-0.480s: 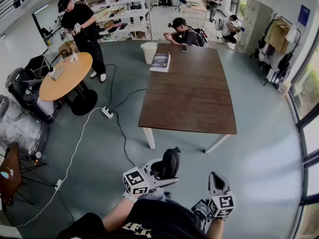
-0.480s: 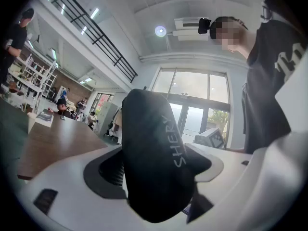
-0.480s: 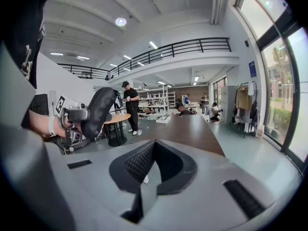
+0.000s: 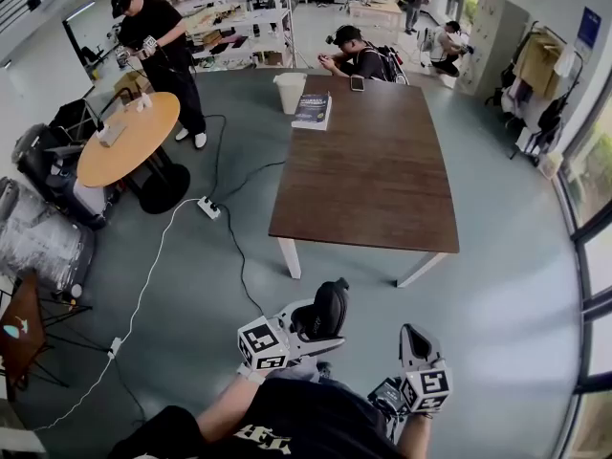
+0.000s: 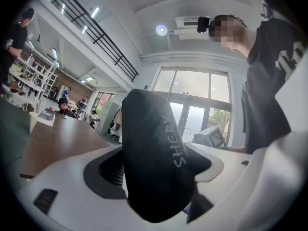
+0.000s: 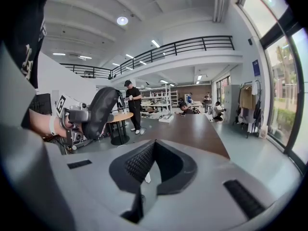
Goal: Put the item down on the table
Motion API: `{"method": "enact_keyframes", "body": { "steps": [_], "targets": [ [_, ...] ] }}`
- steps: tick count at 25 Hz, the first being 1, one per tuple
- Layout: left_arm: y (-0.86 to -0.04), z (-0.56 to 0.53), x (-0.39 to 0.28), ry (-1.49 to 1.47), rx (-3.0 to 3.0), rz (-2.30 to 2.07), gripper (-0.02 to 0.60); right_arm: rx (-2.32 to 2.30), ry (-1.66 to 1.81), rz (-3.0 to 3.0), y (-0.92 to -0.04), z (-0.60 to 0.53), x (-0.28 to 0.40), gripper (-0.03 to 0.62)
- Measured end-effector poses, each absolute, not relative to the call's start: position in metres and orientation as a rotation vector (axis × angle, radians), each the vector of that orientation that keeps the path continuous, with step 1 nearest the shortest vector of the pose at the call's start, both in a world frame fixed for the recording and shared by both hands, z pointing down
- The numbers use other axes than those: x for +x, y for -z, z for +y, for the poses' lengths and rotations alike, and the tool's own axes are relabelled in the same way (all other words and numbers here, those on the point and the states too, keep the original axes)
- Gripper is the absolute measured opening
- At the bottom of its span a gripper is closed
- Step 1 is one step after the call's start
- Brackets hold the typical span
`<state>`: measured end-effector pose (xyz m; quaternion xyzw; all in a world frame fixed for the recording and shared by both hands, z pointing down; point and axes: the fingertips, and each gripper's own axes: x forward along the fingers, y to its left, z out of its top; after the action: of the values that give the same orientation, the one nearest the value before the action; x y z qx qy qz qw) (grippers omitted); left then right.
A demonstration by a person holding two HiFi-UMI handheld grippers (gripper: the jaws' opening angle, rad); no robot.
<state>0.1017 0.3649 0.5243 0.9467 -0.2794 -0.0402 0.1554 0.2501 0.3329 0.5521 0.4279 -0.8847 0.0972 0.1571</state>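
Left claw [image 4: 326,315] clamps black case [image 5: 151,148]; contact hidden.

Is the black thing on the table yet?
Not yet, so nothing looks done. In hand: the left gripper is clamped on the black case, over the floor and short of the brown table. Left to do: get to the table and set it down. The right gripper is shut and empty.

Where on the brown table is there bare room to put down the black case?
Nearly the whole table is bare: the near half, the middle and the right side. Only the far end is crowded: a book at the far left corner, a phone at the far edge, a seated person behind it.
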Motion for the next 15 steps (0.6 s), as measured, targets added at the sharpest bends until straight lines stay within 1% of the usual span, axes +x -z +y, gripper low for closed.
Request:
{"method": "enact_keyframes", "body": {
  "steps": [7,12,15],
  "targets": [
    [-0.534,0.352,0.093,-0.024,2.740,-0.865,0.374,1.152,-0.188,-2.555,-0.541,0.316,0.227,-0.012],
    [-0.548,0.356,0.096,-0.222,2.808,-0.838,0.374,1.098,-0.136,-2.506,-0.532,0.313,0.208,-0.012],
    [-0.558,0.355,0.099,-0.287,2.799,-0.805,0.374,1.052,-0.096,-2.521,-0.531,0.311,0.198,-0.012]
  ]
}}
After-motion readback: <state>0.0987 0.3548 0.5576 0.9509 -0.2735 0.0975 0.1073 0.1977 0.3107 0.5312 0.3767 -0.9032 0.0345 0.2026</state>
